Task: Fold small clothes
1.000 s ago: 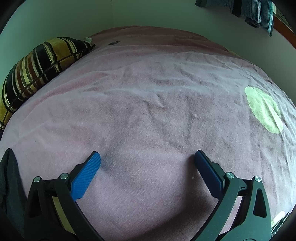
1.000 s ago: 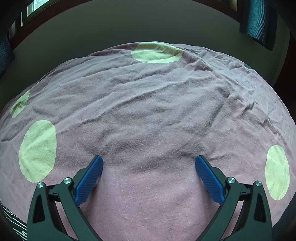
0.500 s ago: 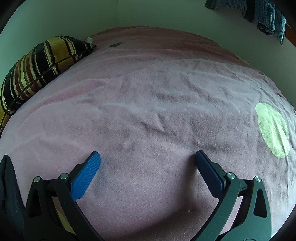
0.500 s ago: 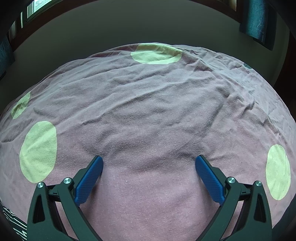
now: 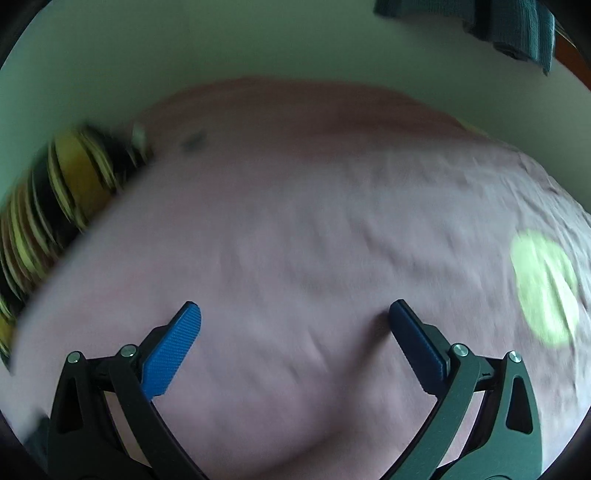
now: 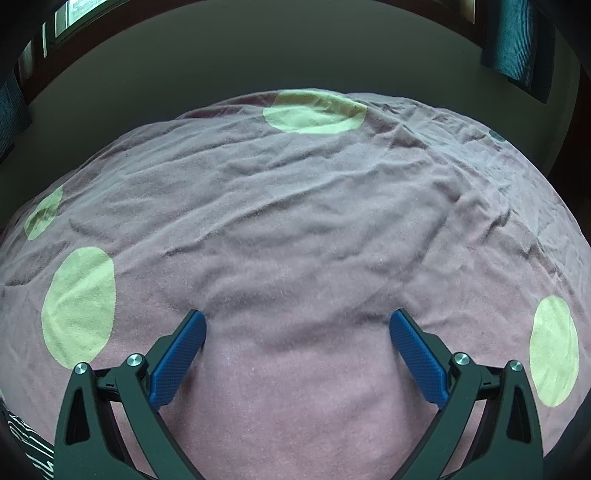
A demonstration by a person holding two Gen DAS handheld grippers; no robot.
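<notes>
My left gripper [image 5: 293, 314] is open over a pink bedspread [image 5: 295, 229], with nothing between its blue pads; this view is blurred by motion. My right gripper [image 6: 297, 323] is also open, its tips resting low on the same wrinkled pink bedspread [image 6: 295, 221] with pale green dots [image 6: 79, 304]. A dark cloth with white lines [image 6: 26, 446] shows at the bottom left corner of the right wrist view, mostly cut off. No small garment lies between either pair of fingers.
A yellow and black striped pillow [image 5: 62, 199] lies at the left by the wall. A small dark item [image 5: 192, 140] sits far back on the bed. Teal fabric [image 5: 517, 33] hangs at the top right. Walls close the bed's far side.
The left gripper has swung fast, tilting up and turning; the pillow slid down and left in view, and the dark cloth at its lower left left the frame. The right gripper barely moved.
</notes>
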